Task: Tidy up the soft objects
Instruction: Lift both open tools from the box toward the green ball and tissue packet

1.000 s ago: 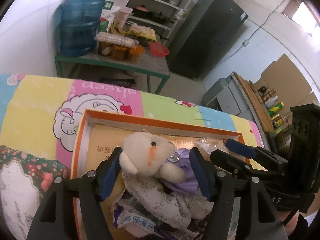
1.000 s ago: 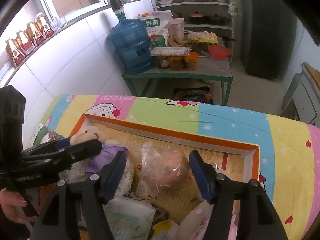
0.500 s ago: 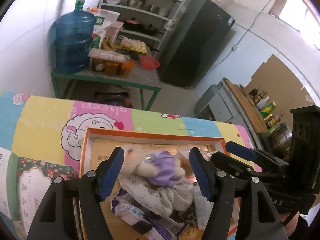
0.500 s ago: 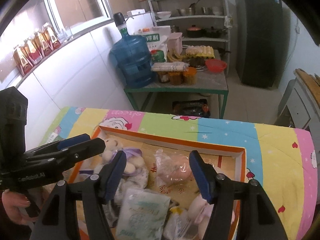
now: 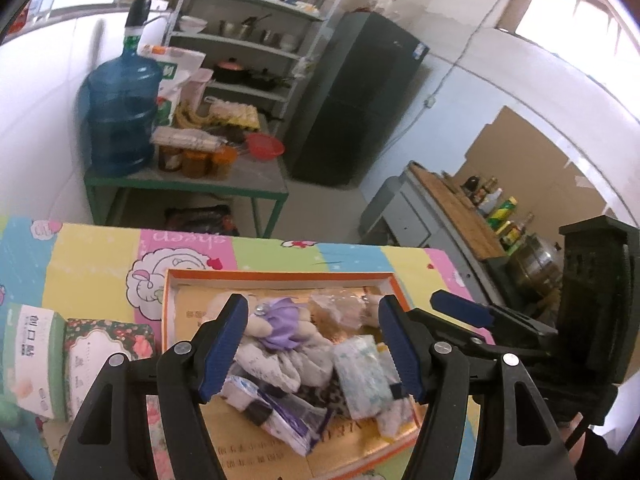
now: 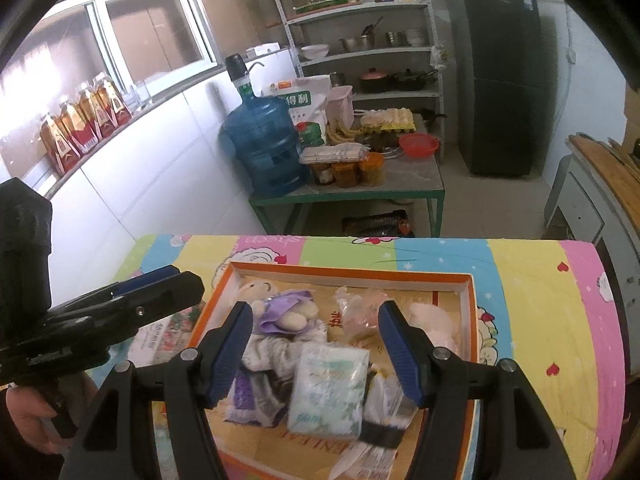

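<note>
An orange-rimmed cardboard box [image 5: 280, 276] [image 6: 352, 274] lies on the colourful tablecloth and holds soft items. Among them are a cream plush bear in a purple dress [image 5: 276, 320] [image 6: 288, 312], a pale tissue pack [image 5: 362, 368] [image 6: 328, 392], a purple-and-white packet [image 5: 280, 412], a clear bag [image 6: 356, 312] and a pink plush [image 6: 432, 320]. My left gripper [image 5: 310, 344] [image 6: 160, 296] hovers open above the box's left side, holding nothing. My right gripper [image 6: 316, 352] [image 5: 460, 312] hovers open over the middle, also holding nothing.
A green tissue box [image 5: 32, 356] and a floral box [image 5: 104, 344] lie left of the cardboard box. Beyond the table stand a green-framed side table [image 6: 348, 196] with a blue water jug [image 6: 262, 148] and jars, a shelf rack, a black fridge [image 6: 500, 80] and a counter with bottles [image 5: 452, 208].
Both grippers have risen and drawn back from the box. The bear, earlier close between my left fingers, now lies farther below. More of the box and tablecloth shows.
</note>
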Available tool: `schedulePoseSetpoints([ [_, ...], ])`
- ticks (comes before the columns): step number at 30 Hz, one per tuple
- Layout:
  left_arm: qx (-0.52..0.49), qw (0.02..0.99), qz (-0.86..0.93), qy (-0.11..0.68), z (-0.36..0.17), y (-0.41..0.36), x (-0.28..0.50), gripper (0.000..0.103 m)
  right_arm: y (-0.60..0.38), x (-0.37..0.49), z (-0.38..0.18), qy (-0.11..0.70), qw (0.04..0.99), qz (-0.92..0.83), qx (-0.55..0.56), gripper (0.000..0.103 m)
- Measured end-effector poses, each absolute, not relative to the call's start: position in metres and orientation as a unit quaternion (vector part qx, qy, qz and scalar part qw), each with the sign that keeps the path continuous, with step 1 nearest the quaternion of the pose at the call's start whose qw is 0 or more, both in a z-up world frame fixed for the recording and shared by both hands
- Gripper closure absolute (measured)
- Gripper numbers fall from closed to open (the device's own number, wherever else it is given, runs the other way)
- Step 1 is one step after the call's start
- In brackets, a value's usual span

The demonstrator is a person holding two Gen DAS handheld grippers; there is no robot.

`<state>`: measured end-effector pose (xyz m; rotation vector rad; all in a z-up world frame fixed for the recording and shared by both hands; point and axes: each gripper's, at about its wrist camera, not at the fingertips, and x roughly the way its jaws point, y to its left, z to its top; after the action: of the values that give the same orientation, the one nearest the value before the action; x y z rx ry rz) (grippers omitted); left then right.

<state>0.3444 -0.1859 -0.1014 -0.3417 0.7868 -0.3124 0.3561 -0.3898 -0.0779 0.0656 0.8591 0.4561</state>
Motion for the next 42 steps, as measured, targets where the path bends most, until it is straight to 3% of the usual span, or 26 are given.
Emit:
schedulePoseSetpoints([
  [17,-0.144,0.908,-0.185,0.348,-0.07,-0.132,0.279,0.034,-0.343,0.277,-0.051,0.392,0.9,0.19,0.031,0.038],
  [42,-0.098,0.921,-0.178,0.333,-0.075,-0.025,0.199,0.034,-0.259,0.182,-0.056,0.399,0.904,0.15,0.034,0.038],
])
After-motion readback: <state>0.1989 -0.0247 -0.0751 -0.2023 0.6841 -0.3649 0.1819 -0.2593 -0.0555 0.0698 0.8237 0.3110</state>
